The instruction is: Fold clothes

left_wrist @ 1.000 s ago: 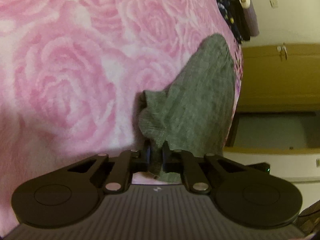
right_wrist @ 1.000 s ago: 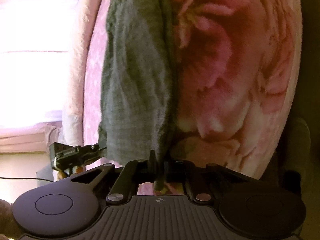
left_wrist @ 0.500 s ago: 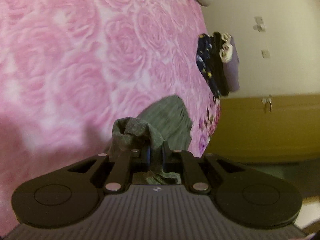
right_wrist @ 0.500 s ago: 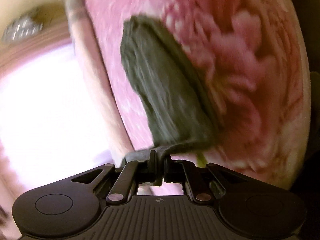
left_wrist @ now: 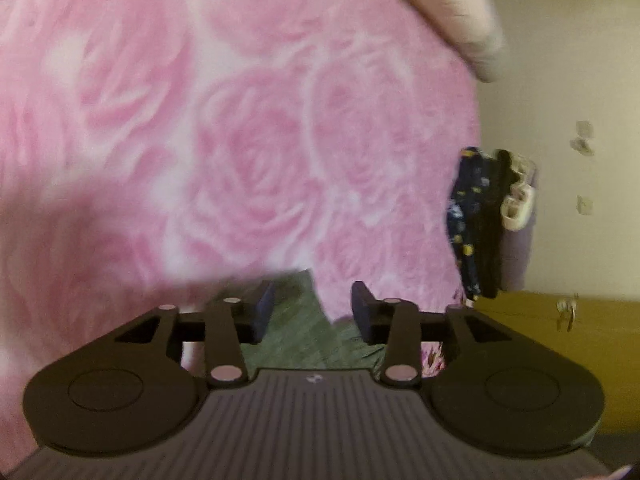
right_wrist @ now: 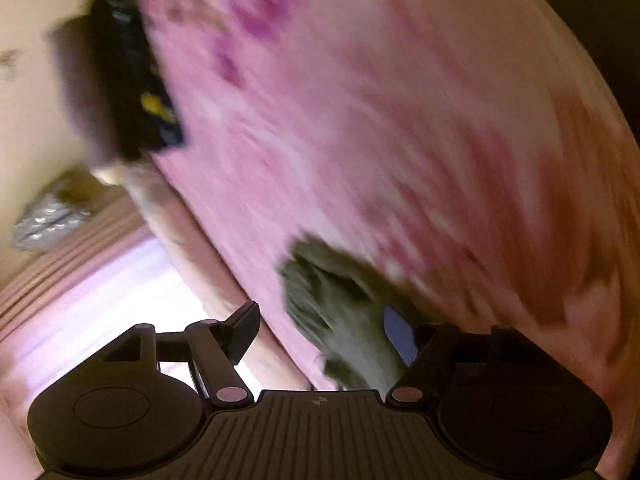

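**Both jaws parted, grey garment lying free on the bedspread**

Left gripper (left_wrist: 312, 306): my jaws stand wide apart with nothing between the pads. The grey garment (left_wrist: 296, 332) lies on the pink rose-patterned blanket (left_wrist: 248, 152) directly below and between the fingers; only a small part of it shows, near the camera, the rest hidden behind the gripper body. I cannot tell whether a pad touches the cloth.

Right gripper (right_wrist: 324, 328): my jaws are also spread wide. The grey garment (right_wrist: 336, 312) sits bunched on the same blanket (right_wrist: 380, 128), close in, nearer the right finger than the left. The view is heavily blurred, so contact cannot be confirmed.

Surroundings, left wrist view: a stack of dark folded clothes (left_wrist: 480, 224) rests at the far right edge of the blanket, against a cream wall (left_wrist: 580, 80). A yellow-brown cabinet (left_wrist: 560, 328) stands below it on the right. A pale pillow (left_wrist: 452, 8) occupies the far upper right.

Right wrist view: the dark stack (right_wrist: 128, 76) appears far left; a bright window (right_wrist: 112, 304) shows near left.
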